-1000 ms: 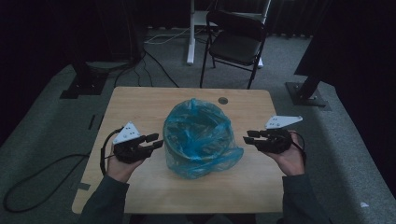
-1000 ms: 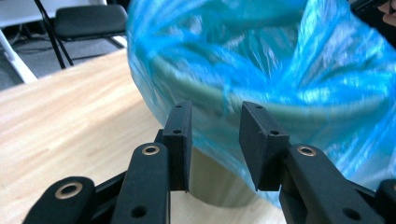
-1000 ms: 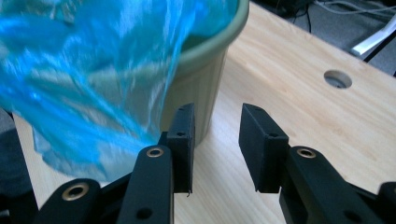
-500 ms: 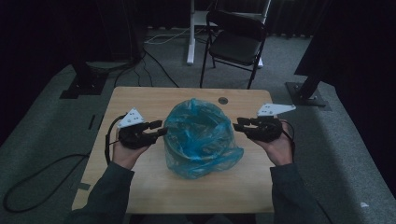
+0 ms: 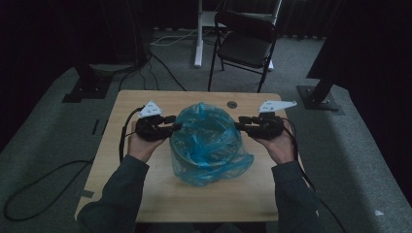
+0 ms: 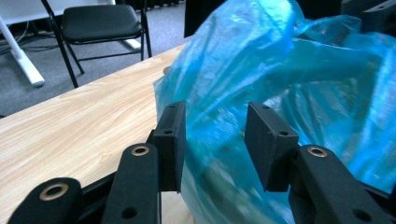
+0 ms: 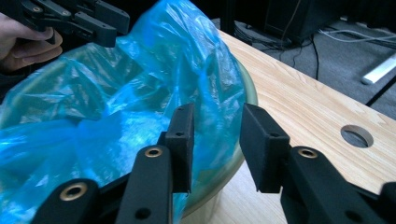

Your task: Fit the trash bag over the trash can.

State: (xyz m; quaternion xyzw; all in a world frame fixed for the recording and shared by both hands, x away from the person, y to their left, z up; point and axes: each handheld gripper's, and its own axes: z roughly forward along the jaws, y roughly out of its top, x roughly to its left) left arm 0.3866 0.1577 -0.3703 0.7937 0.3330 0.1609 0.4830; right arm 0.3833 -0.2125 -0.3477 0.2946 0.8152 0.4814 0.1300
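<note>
A blue plastic bag point(image 5: 209, 145) lines a round bin point(image 7: 240, 140) that stands in the middle of the wooden desk point(image 5: 145, 194), its loose film bulging above and spilling over the bin's rim. The left claw point(image 5: 174, 126) sits at the bag's left side, level with its top edge; in the left gripper view its jaws stand partly apart and have just been opening, with bag film in the gap but neither pad pressing on it. The right claw point(image 5: 239, 125) sits at the bag's right side, opposite the left one. Its jaws, also partly apart, have just been closing, and the bag's edge and the bin's rim lie between them, unpinched.
</note>
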